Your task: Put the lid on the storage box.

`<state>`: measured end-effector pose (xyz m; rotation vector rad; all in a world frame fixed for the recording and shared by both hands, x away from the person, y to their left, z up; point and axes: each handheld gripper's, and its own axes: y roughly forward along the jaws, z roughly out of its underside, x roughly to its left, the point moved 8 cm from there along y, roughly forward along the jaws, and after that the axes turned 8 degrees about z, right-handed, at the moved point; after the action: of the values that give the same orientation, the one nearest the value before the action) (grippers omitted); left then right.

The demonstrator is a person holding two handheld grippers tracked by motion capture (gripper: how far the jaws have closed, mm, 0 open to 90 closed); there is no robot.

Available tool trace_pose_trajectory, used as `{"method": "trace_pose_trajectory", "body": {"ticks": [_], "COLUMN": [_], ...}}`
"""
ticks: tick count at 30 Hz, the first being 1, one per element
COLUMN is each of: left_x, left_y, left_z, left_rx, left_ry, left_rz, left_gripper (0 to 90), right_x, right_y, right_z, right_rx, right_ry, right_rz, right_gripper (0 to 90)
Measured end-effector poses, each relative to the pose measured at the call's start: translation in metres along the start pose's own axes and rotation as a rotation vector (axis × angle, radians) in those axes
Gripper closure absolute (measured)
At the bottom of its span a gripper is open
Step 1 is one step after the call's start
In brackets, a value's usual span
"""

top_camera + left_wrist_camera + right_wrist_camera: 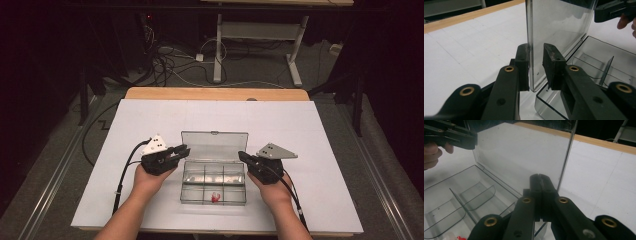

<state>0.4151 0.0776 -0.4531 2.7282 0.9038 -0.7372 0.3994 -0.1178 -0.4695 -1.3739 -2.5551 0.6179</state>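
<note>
On white table (150, 120), 1 clear box (214, 182), 2 tongs (181, 151) (243, 157)

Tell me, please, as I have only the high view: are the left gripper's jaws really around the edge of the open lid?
Observer: Yes. The left gripper view shows the left gripper with its jaws apart, one on each side of the upright lid, low on its side edge. There is a clear gap between the lid and the jaw on the box's side.
Operator: Thank you. Is the right gripper gripping the opposite edge in the same way?
Observer: No. The right gripper view shows the right gripper with its jaws shut together and nothing between them. They are close to the lid's other side edge. I cannot tell whether they touch it.
</note>
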Motion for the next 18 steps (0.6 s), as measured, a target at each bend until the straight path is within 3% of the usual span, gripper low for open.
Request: {"method": "trace_pose_trajectory", "body": {"ticks": [13,18], "left_x": [-0.008,-0.007], "left_y": [-0.010,-0.013], "left_z": [0.009,0.012], "left_rx": [0.017,0.024], "left_ry": [0.035,0.028], "left_rz": [-0.002,-0.008], "left_gripper": [72.9,72.9], "right_x": [0.009,0.011], "right_y": [-0.009,-0.011], "right_z": [-0.002,0.000], "right_rx": [-0.013,-0.012], "right_ry": [-0.006,-0.008], "right_rz": [-0.008,-0.009], "right_gripper": [90.0,90.0]}}
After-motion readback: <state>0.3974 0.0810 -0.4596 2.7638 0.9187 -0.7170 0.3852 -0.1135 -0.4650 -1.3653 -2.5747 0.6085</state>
